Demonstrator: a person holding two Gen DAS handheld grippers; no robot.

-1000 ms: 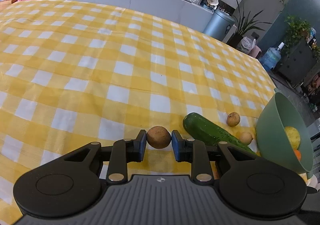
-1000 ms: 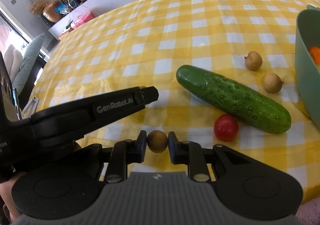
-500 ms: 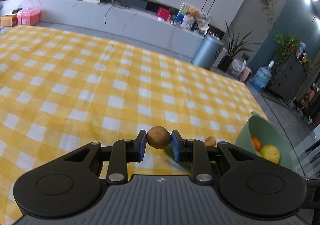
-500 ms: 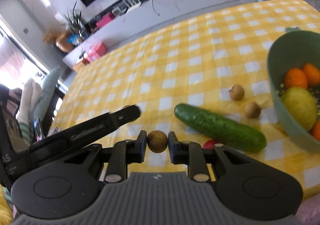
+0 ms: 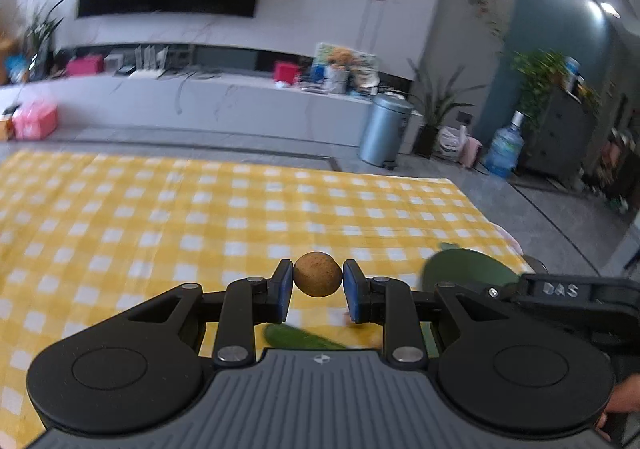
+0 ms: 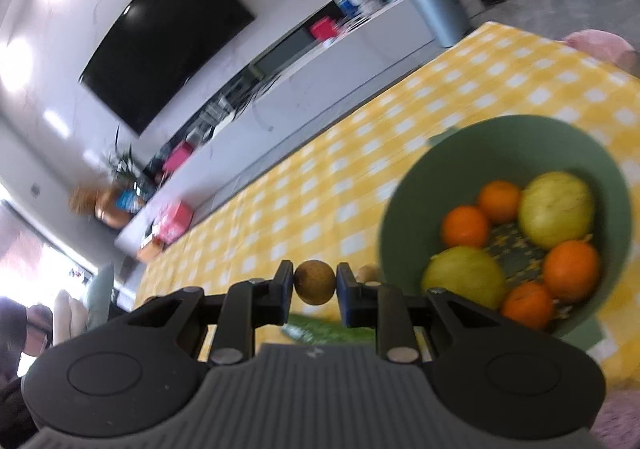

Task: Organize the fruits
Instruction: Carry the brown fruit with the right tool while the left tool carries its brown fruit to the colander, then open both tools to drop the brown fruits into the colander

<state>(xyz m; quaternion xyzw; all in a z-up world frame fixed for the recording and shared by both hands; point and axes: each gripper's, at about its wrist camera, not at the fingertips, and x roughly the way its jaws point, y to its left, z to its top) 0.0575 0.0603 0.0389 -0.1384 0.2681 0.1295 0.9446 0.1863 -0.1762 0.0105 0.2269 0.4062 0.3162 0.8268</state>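
right wrist view: bowl [image 6: 404, 209] holds oranges and yellow fruits; each gripper, right [image 6: 316, 283] and left [image 5: 318, 280], grips a small brown fruit; cucumber [image 6: 324, 331] and another brown fruit [image 6: 368, 272] remain on the worktop [image 6: 320, 209].

Bright daylit room, strong fisheye bending at the edges, backgrounds motion-blurred; window [image 6: 28, 261] glare whitens the right-wrist view's left side.
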